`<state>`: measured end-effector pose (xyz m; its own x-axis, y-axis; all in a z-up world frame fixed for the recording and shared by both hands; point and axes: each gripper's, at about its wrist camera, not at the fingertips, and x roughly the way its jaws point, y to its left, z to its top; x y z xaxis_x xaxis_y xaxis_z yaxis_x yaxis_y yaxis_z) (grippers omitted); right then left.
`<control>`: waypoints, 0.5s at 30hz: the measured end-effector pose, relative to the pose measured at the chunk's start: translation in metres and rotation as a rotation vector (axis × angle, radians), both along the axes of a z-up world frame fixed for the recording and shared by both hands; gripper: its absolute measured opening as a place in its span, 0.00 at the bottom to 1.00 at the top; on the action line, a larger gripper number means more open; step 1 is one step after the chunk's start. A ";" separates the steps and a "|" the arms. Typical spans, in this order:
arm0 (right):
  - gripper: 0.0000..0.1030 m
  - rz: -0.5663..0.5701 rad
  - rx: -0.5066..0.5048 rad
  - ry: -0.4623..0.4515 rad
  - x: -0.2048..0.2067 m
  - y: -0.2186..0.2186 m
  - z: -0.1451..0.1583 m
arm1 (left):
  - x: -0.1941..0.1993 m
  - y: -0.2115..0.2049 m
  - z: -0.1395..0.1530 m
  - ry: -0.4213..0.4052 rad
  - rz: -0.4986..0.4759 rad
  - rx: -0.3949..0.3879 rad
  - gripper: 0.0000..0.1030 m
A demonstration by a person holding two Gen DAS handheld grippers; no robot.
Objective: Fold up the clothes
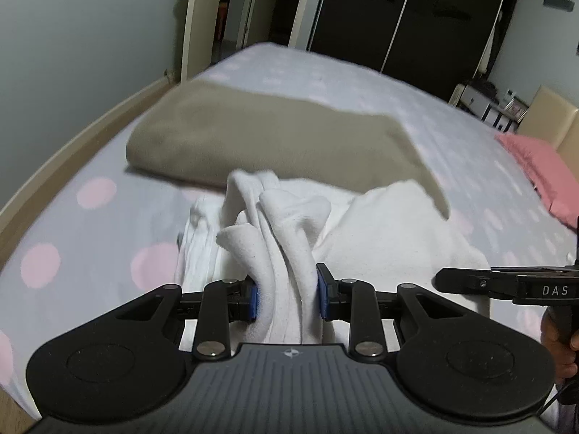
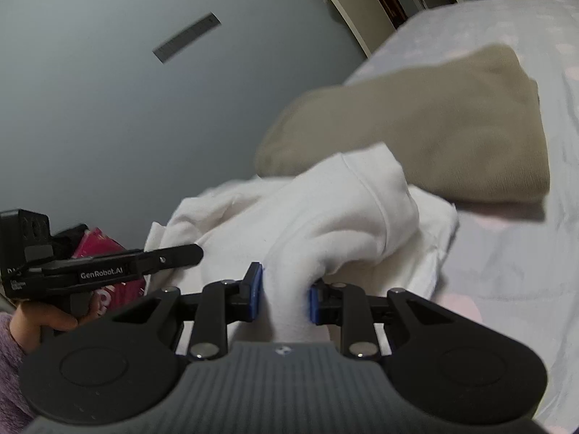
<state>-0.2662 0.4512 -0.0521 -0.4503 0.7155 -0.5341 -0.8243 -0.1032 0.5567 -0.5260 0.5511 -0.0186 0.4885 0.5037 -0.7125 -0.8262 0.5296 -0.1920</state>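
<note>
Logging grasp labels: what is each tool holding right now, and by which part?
Both grip the white garment. Left tool pinches a bunched, gathered section of it; right tool pinches a fold near a stitched hem. Which parts of the garment these are cannot be told.

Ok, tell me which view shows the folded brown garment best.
The left wrist view: the brown garment lies across the bed nearly whole, with only its near right corner cut off by the white garment. The right wrist view shows it tilted and blurred, its near end hidden behind white cloth.
</note>
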 end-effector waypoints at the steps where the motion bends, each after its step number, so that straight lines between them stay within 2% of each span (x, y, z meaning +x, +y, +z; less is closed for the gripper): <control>1: 0.27 -0.002 -0.021 -0.009 0.001 0.002 -0.007 | 0.003 0.001 -0.006 0.020 -0.006 -0.004 0.26; 6: 0.30 -0.004 -0.081 0.004 0.008 0.012 -0.024 | 0.007 0.000 -0.018 0.059 0.011 -0.014 0.30; 7: 0.33 -0.004 -0.085 0.013 0.010 0.014 -0.025 | 0.008 -0.003 -0.015 0.067 0.009 -0.010 0.31; 9: 0.37 -0.003 -0.084 0.033 0.012 0.013 -0.022 | 0.007 -0.011 -0.007 0.074 0.013 0.007 0.39; 13: 0.46 -0.006 -0.037 0.045 0.024 0.005 -0.009 | 0.000 -0.030 0.013 0.076 0.030 0.048 0.44; 15: 0.46 -0.009 -0.020 0.060 0.034 0.002 -0.004 | -0.004 -0.040 0.023 0.078 0.039 0.069 0.46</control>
<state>-0.2324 0.4536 -0.0564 -0.4754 0.7094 -0.5203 -0.7903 -0.0845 0.6069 -0.5299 0.5115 0.0046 0.4122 0.5700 -0.7107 -0.8573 0.5067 -0.0909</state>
